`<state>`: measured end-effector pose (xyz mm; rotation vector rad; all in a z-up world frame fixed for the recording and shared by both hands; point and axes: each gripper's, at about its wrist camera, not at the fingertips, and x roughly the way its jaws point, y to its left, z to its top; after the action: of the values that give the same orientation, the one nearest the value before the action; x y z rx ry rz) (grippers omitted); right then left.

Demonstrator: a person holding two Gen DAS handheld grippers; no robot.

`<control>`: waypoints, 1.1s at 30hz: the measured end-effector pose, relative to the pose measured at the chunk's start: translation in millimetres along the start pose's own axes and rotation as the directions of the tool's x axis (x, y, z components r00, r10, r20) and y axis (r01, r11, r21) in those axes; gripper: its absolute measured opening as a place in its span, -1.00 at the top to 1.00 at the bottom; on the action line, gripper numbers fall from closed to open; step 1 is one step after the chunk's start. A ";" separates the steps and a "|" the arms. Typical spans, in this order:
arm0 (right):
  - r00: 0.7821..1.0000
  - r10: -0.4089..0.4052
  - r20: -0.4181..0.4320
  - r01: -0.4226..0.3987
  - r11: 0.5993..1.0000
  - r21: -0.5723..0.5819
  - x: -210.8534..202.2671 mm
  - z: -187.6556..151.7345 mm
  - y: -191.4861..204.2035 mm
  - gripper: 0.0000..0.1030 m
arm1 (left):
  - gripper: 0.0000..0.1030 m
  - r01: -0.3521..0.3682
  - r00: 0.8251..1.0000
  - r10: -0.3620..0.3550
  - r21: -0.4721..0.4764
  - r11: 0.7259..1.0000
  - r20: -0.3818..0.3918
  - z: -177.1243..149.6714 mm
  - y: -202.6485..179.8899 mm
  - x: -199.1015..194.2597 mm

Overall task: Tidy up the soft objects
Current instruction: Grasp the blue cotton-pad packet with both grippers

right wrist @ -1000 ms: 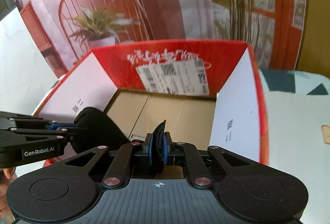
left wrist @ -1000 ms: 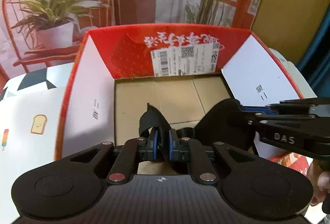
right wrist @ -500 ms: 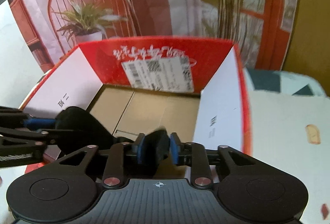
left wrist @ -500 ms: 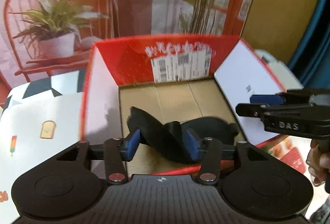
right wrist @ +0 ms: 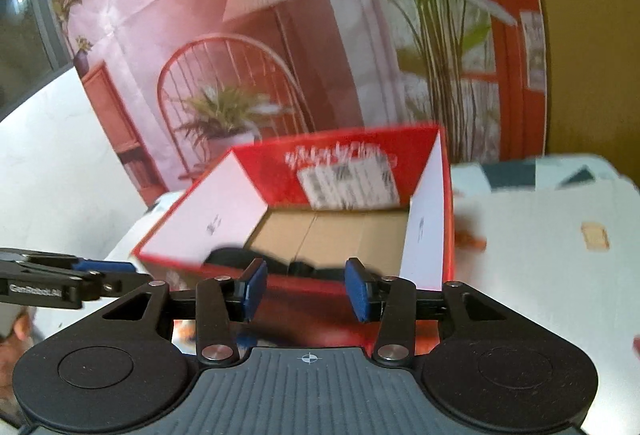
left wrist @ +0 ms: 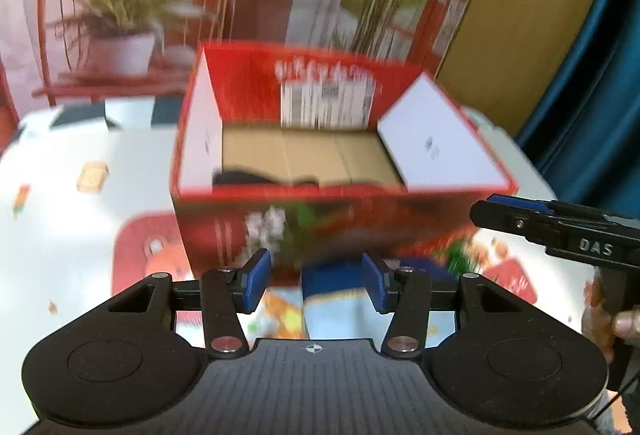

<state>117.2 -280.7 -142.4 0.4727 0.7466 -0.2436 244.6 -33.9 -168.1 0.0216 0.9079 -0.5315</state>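
A red cardboard box [left wrist: 288, 219] with white side flaps stands open on the table; it also shows in the right wrist view [right wrist: 448, 235]. A black soft object [left wrist: 248, 179] lies on the box floor near the front wall, partly hidden by it; the right wrist view shows it [right wrist: 236, 257] too. My left gripper [left wrist: 316, 281] is open and empty, back from the box front. My right gripper [right wrist: 306, 287] is open and empty, back from the box. Each gripper shows at the edge of the other's view.
The table [left wrist: 60, 219] has a white cloth with cartoon prints. A backdrop with a red chair and potted plants [right wrist: 224, 111] hangs behind the box. A blue curtain [left wrist: 592, 83] is at the far right. A blue patch [left wrist: 332, 279] lies on the cloth before the box.
Both grippers opened and let go of the black soft object, which now lies in the box. Both grippers have drawn back and away from the box.
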 end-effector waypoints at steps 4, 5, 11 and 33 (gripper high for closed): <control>0.997 -0.006 -0.074 0.007 1.000 0.021 11.3 -24.7 -1.8 0.18 | -0.02 -0.002 0.999 0.001 -0.026 1.000 -0.039 -8.2 0.6 19.0; 0.996 -0.007 -0.094 0.009 1.000 0.026 14.8 -30.3 -2.5 0.18 | -0.02 -0.006 0.999 0.005 -0.031 1.000 -0.044 -9.4 1.2 23.2; 0.984 0.001 -0.176 0.011 0.998 0.065 29.6 -59.3 -1.7 0.04 | -0.01 0.039 0.995 -0.045 -0.061 0.997 -0.091 -20.7 0.3 42.1; 0.974 0.021 -0.225 -0.034 0.998 -0.056 34.0 -69.9 15.0 -0.03 | 0.20 0.123 0.990 -0.131 -0.123 0.985 -0.057 -71.9 4.7 36.8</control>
<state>105.6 -234.7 -205.8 0.4585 0.9646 -0.1429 211.4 -28.5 -241.6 -0.1290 1.0082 -0.5966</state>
